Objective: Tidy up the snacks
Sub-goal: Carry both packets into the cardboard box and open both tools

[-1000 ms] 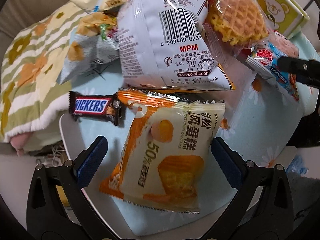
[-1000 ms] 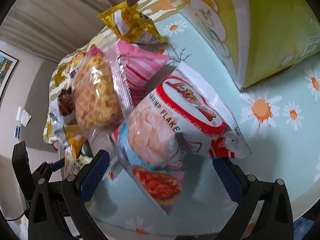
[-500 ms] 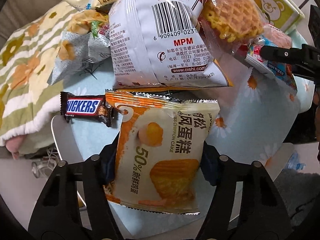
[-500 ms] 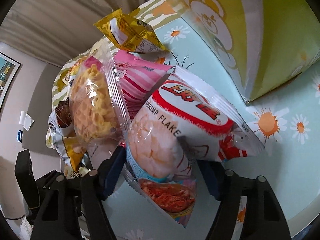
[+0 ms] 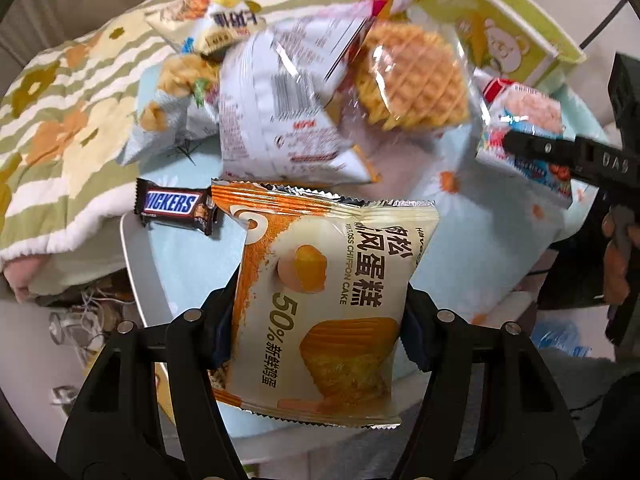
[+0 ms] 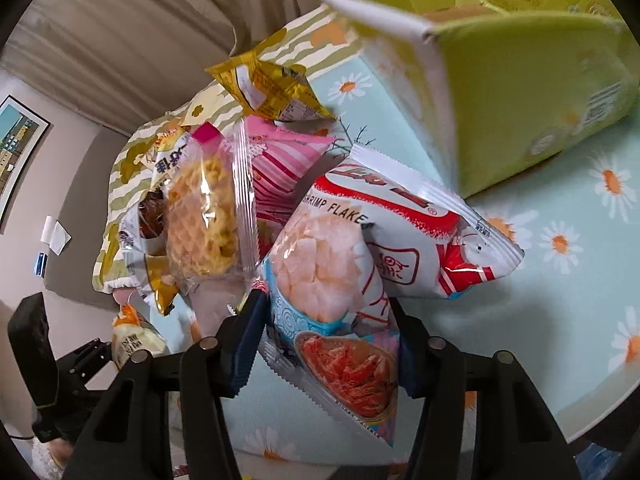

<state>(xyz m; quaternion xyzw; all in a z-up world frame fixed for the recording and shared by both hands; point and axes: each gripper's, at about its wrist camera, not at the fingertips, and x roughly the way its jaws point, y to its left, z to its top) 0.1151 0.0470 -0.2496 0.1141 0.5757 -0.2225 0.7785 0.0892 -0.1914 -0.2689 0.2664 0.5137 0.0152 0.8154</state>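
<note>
My left gripper (image 5: 316, 324) is clamped on the chiffon cake packet (image 5: 320, 300), both pads pressing its long sides, and the packet hangs over the near edge of the table (image 5: 480, 248) with the daisy cloth. Just beside its top left corner lies the Snickers bar (image 5: 174, 206), close to the table's rim. Above the packet there is a small strip of bare cloth, then the white barcode bag (image 5: 280, 120) and the waffle packet (image 5: 412, 84).

My right gripper (image 6: 328, 332) is closed tight on the shrimp flake bag (image 6: 360, 264), near its lower end (the upper end is free). To its right the cloth is open as far as the table's round edge. The yellow-green box (image 6: 520, 80) stands behind, its top open.
</note>
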